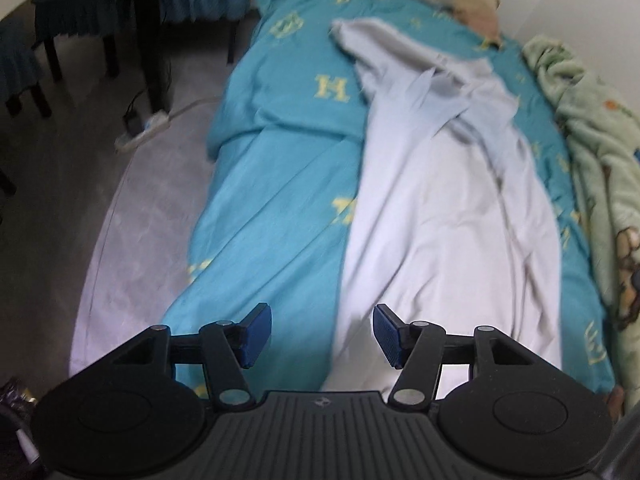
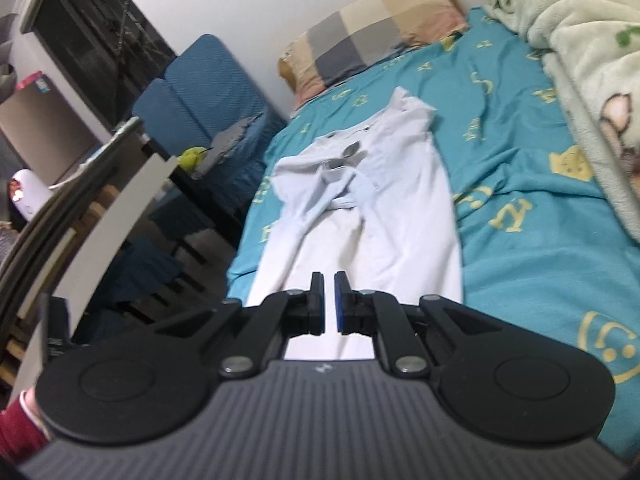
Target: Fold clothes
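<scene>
A white long-sleeved garment (image 1: 440, 220) (image 2: 372, 220) lies lengthwise on the teal bedsheet (image 1: 280, 180) (image 2: 520, 160), its sleeves and collar rumpled at the far end. My left gripper (image 1: 322, 336) hovers over the garment's near left edge, open, with nothing between its blue pads. My right gripper (image 2: 329, 304) hangs above the garment's near end. Its jaws are shut to a thin slit, and I see no cloth caught in them.
A green patterned fleece blanket (image 1: 592, 140) (image 2: 580, 60) runs along the bed's right side. A checked pillow (image 2: 372, 28) lies at the head. On the left are bare floor with a power strip (image 1: 140, 132), teal-covered chairs (image 1: 80, 12) and a dark table (image 2: 208, 184). A red sleeve (image 2: 16, 436) shows at bottom left.
</scene>
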Motion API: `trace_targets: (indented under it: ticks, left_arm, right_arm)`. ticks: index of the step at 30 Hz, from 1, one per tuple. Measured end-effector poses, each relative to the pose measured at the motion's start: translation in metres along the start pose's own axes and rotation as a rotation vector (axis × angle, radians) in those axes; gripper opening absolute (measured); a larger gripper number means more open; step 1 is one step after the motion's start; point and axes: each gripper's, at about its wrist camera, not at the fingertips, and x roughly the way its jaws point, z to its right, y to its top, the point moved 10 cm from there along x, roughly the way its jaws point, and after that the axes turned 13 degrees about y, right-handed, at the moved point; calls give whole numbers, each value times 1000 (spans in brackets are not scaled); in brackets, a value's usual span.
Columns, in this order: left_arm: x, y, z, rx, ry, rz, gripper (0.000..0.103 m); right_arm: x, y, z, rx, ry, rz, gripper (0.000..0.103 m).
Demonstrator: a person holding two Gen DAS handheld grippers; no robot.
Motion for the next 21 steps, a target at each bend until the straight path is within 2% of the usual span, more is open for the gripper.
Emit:
trace_targets:
  ticks: [6, 8, 10, 11, 13, 16, 21]
  left_arm:
    - [19, -40, 4, 115, -33, -233, 59]
    - [26, -52, 5, 139, 14, -296, 55]
    - [25, -63, 12, 176, 5, -334, 52]
    - [22, -68, 16, 199, 18, -336, 49]
    - [17, -77, 22, 245, 47, -335, 4]
    - [-9, -76, 32, 327, 93, -248, 3]
    - [-85, -61, 69, 526, 128, -56, 3]
  right_arm:
    - [1, 1, 5, 60, 35, -9, 8]
    - [3, 1, 7, 72, 39, -13, 8]
    - [4, 0, 8, 78, 38, -20, 8]
    - [5, 0, 9, 81, 36, -24, 8]
    - [6, -1, 11, 87, 32, -30, 8]
    - [6, -2, 14, 102, 35, -35, 8]
    - [3, -4, 17, 119, 31, -35, 8]
